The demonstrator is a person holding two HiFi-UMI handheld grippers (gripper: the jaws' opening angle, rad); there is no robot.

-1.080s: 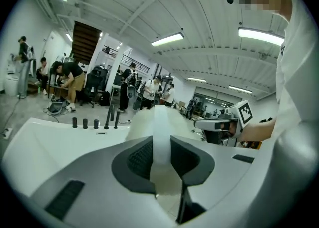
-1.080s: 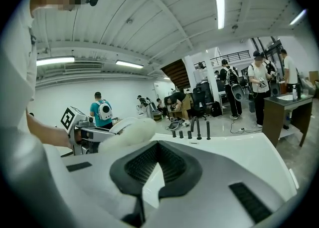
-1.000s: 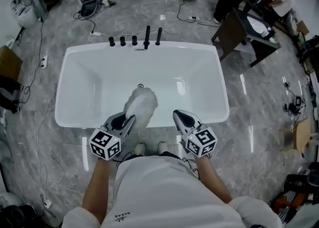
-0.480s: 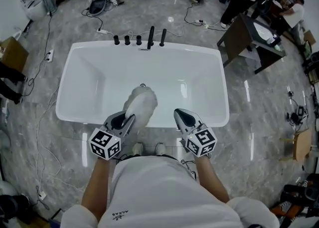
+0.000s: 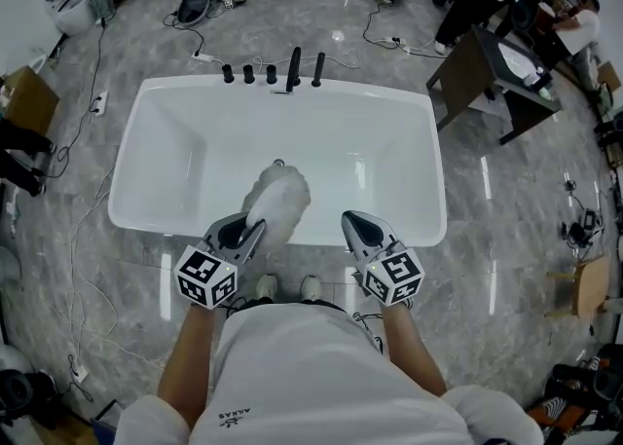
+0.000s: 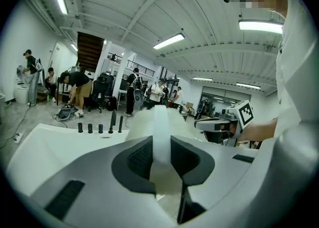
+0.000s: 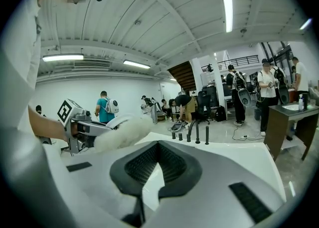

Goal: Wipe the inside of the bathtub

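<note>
The white bathtub [image 5: 436,170] lies crosswise in front of me, with its drain [image 5: 278,163] near the middle. My left gripper [image 5: 245,235] is shut on the white handle [image 6: 160,137] of a fluffy white duster [image 5: 275,202], whose head hangs over the tub's near inner wall. In the left gripper view the handle stands upright between the pads. My right gripper [image 5: 356,229] hovers over the near rim to the right, shut with nothing in it. The right gripper view shows its jaws [image 7: 158,146] meeting, and the duster [image 7: 122,133] to their left.
Black taps [image 5: 292,70] line the tub's far rim. Cables trail over the grey marble floor [image 5: 88,239]. A dark wooden table [image 5: 487,63] stands at the back right and a cardboard box [image 5: 24,97] at the left. Several people stand beyond the tub. My feet [image 5: 282,287] touch the tub's near side.
The head view has shifted slightly, so the tub sits a little further right and up. Both grippers and the duster hold the same pose.
</note>
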